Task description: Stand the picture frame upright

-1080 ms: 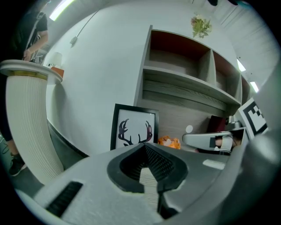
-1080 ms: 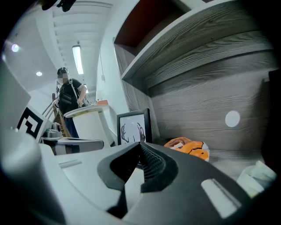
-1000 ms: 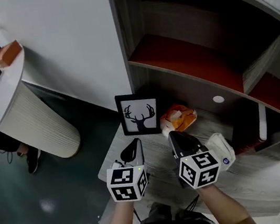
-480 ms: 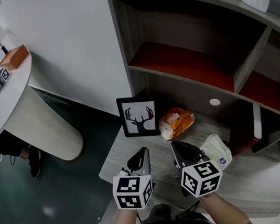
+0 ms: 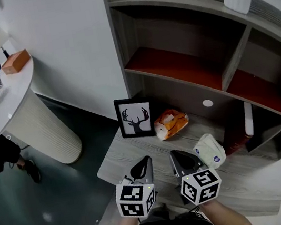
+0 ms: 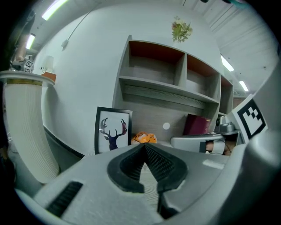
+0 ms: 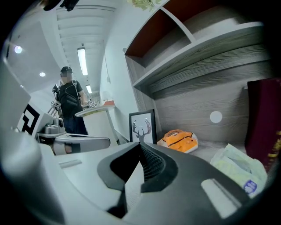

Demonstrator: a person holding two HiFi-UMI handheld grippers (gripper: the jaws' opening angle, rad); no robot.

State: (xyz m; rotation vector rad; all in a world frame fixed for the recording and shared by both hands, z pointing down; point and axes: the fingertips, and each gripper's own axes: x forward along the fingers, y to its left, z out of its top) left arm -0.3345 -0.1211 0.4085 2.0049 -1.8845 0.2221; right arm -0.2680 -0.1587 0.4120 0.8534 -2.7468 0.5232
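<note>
Head view has the picture frame (image 5: 135, 117) standing upright at the far edge of the table (image 5: 117, 158) beside an orange packet (image 5: 170, 123), left gripper view finds the left tool (image 6: 144, 148) pinched together and empty, and right gripper view shows the right tool (image 7: 140, 146) likewise closed on nothing.

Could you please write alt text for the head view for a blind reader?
A deer picture frame stands upright on a grey shelf beside an orange packet. The left gripper and right gripper, both shut and empty, hover nearer the viewer.
</note>
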